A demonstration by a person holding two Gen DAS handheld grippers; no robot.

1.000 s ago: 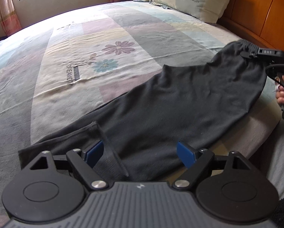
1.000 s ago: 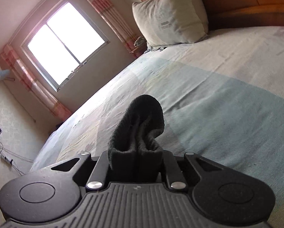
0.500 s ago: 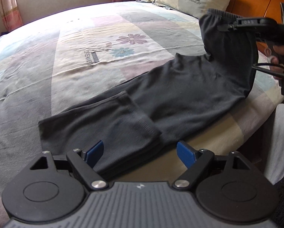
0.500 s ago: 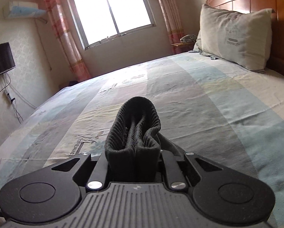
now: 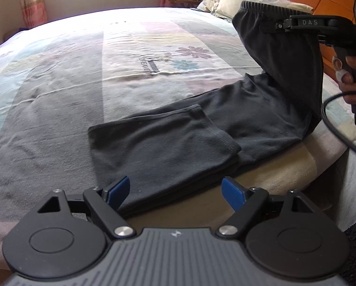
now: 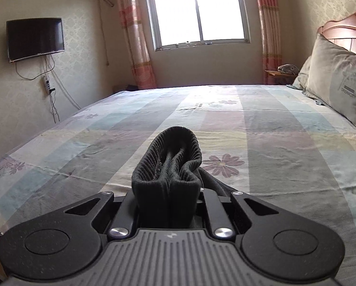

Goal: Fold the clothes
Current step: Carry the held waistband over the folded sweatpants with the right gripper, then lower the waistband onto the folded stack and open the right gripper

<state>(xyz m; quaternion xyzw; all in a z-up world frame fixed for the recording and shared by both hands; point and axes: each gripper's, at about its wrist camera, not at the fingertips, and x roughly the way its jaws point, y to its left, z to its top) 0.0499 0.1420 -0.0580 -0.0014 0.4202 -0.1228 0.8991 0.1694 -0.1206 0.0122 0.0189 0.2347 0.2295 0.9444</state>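
**Dark trousers half lifted along the near edge of the bed**

Patchwork bedding in pale blocks with flower prints covers a wide bed (image 5: 87,76), and dark grey trousers (image 5: 168,140) lie along its near edge. Their long axis runs roughly parallel to that edge: the leg end is doubled back on itself into a flat stack towards the left, hem edge facing right, while the waist end rises off the bedding at the right, towards the headboard corner. The ribbed waistband (image 6: 168,164) is bunched and clamped between the closed fingers of the right gripper (image 6: 169,195), which holds it in the air above the bedding; in the left wrist view this gripper (image 5: 277,25) shows at the upper right with a hand (image 5: 352,81) around its handle and a cable hanging below.

Just off the near edge, the left gripper (image 5: 176,193) hovers with its blue-padded fingers (image 5: 119,189) spread wide, holding nothing, the folded leg stack directly ahead of it.

Further out, a grey pillow (image 6: 337,88) leans against the wooden headboard (image 6: 344,31) at the right. A window (image 6: 199,12) with striped curtains fills the far wall, and a dark television (image 6: 35,38) hangs on the left wall.
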